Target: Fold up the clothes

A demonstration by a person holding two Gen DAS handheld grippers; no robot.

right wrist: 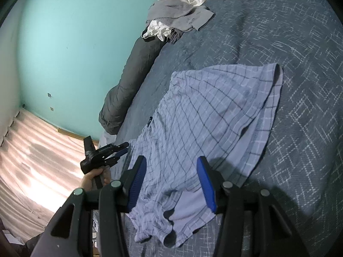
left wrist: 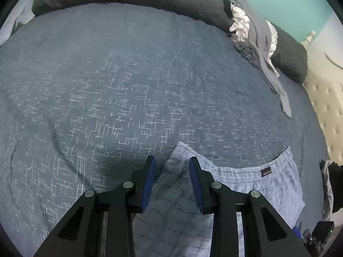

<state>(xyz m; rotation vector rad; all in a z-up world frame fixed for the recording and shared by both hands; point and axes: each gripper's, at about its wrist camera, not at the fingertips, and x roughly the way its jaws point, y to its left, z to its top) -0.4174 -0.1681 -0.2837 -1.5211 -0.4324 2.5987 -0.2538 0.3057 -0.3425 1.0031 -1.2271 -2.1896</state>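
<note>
Checked boxer shorts [right wrist: 205, 128] lie flat on the bed [left wrist: 107, 85] between both grippers' open jaws — left gripper [left wrist: 172, 160], right gripper [right wrist: 171, 162] — so next comes pinching an edge to start folding.

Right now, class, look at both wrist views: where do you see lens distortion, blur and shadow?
Left wrist view: the fisheye bends the bedspread into a dome, its white weave smeared by blur, and the left gripper casts a dark shadow beneath it. Right wrist view: the checked boxer shorts look sharper, with the right gripper shadowing their hem.
</note>
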